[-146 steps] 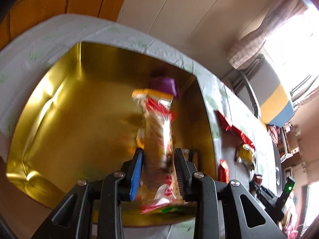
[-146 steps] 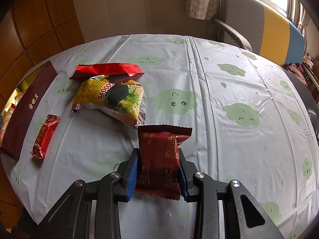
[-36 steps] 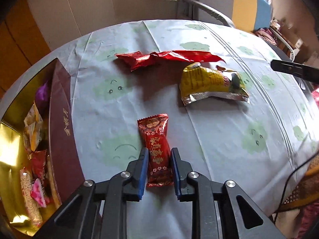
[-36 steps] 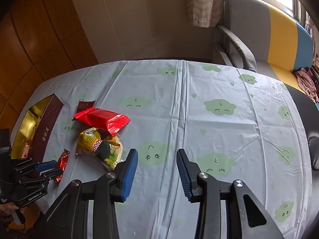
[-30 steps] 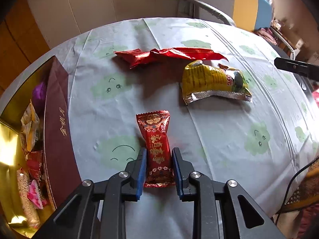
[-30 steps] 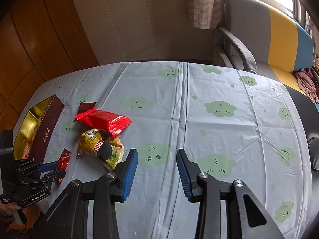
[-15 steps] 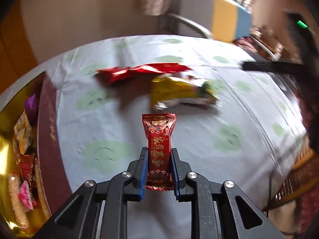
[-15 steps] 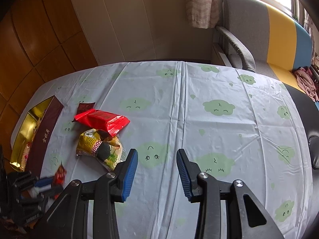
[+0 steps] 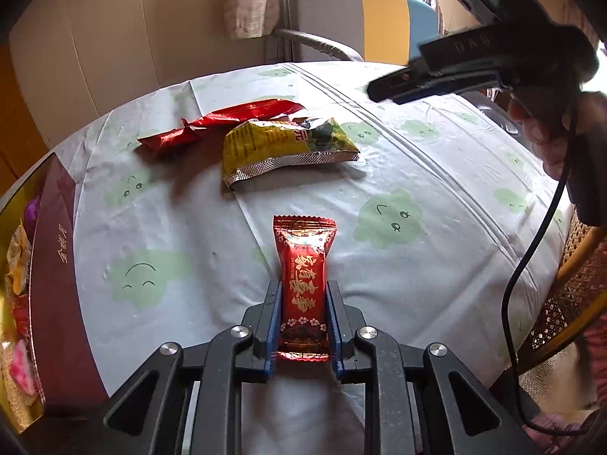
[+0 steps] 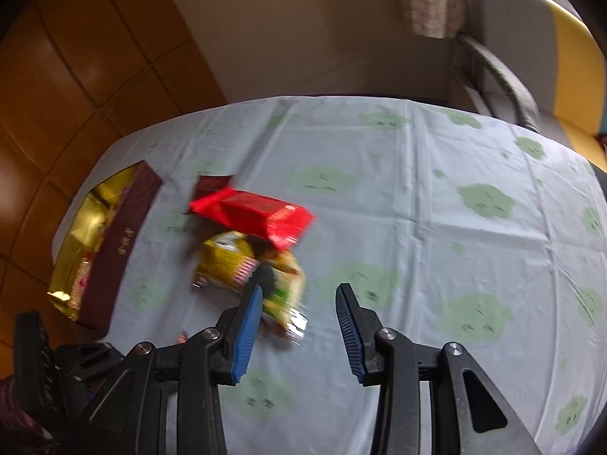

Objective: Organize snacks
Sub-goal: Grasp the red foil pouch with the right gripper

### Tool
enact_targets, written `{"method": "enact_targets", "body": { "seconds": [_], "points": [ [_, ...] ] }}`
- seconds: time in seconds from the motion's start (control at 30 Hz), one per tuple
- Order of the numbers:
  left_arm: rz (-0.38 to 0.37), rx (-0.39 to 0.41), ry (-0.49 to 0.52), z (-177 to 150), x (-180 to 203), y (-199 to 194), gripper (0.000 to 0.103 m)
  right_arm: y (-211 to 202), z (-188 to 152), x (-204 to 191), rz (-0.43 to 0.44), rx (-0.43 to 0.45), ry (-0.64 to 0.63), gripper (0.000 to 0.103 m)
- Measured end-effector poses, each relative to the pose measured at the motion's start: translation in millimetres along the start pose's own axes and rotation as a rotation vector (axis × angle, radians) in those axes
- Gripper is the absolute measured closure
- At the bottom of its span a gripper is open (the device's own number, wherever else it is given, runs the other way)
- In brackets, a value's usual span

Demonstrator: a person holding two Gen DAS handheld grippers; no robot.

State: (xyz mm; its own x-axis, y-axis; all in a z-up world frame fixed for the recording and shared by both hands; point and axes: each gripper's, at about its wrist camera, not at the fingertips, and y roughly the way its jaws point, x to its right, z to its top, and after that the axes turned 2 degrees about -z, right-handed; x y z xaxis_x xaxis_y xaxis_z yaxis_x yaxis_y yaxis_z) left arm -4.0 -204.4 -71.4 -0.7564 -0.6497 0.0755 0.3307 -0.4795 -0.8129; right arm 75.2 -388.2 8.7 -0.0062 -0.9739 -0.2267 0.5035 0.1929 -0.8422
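Observation:
My left gripper (image 9: 302,303) is shut on a small red snack packet (image 9: 304,265) with gold lettering, held upright above the tablecloth. Beyond it lie a yellow snack bag (image 9: 280,144) and a long red packet (image 9: 227,119). The gold-lined box (image 9: 22,265) with a maroon rim sits at the left edge and holds several snacks. My right gripper (image 10: 299,303) is open and empty, hovering over the table just right of the yellow bag (image 10: 242,265) and the red packet (image 10: 261,216). The box (image 10: 102,235) appears at the left in the blurred right wrist view.
The table carries a pale cloth (image 9: 417,174) printed with green clouds. An armchair (image 9: 341,11) in grey, yellow and blue stands behind it. A hand (image 9: 550,129) holds the right gripper tool at the upper right, with a black cable (image 9: 531,265) hanging down. A wicker chair (image 9: 569,303) stands at the right.
My left gripper closed on the small red packet and lifted it off the cloth. My right gripper swung left toward the yellow bag and the red packet, staying open.

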Motion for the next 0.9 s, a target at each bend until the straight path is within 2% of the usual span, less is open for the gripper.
{"method": "enact_targets", "body": {
  "seconds": [0.17, 0.2, 0.33, 0.4, 0.57, 0.6, 0.63, 0.73, 0.87, 0.9],
  "points": [
    [-0.013, 0.033, 0.009, -10.0, 0.5, -4.9, 0.081, 35.1, 49.0, -50.3, 0.126, -0.052, -0.086, 0.047],
    [-0.018, 0.039, 0.009, -10.7, -0.2, -5.2, 0.081, 43.7, 57.4, -58.6, 0.122, -0.064, -0.104, 0.044],
    [-0.043, 0.057, 0.005, -12.9, -4.3, -6.7, 0.081, 86.5, 86.6, -87.1, 0.116, -0.144, -0.157, 0.044],
    [-0.058, 0.063, -0.002, -13.4, -6.9, -6.7, 0.081, 105.0, 95.5, -97.2, 0.085, -0.177, -0.185, 0.044],
    [-0.088, 0.074, -0.018, -14.0, -12.0, -6.3, 0.081, 151.0, 101.0, -111.5, 0.008, -0.298, -0.251, 0.044],
    [-0.093, 0.076, -0.021, -14.1, -12.9, -6.2, 0.081, 157.1, 99.3, -111.3, -0.011, -0.312, -0.262, 0.048],
    [-0.098, 0.077, -0.022, -14.3, -13.7, -6.3, 0.081, 161.6, 97.7, -112.4, -0.014, -0.324, -0.267, 0.066],
    [-0.108, 0.081, -0.027, -15.4, -14.9, -6.7, 0.081, 162.2, 92.1, -114.8, -0.015, -0.308, -0.280, 0.068],
    [-0.113, 0.084, -0.031, -15.7, -15.4, -6.2, 0.081, 141.9, 90.8, -110.7, 0.018, -0.233, -0.245, 0.075],
    [-0.113, 0.084, -0.033, -15.5, -15.5, -5.9, 0.081, 135.0, 89.7, -112.6, 0.030, -0.210, -0.234, 0.080]
  ]
}}
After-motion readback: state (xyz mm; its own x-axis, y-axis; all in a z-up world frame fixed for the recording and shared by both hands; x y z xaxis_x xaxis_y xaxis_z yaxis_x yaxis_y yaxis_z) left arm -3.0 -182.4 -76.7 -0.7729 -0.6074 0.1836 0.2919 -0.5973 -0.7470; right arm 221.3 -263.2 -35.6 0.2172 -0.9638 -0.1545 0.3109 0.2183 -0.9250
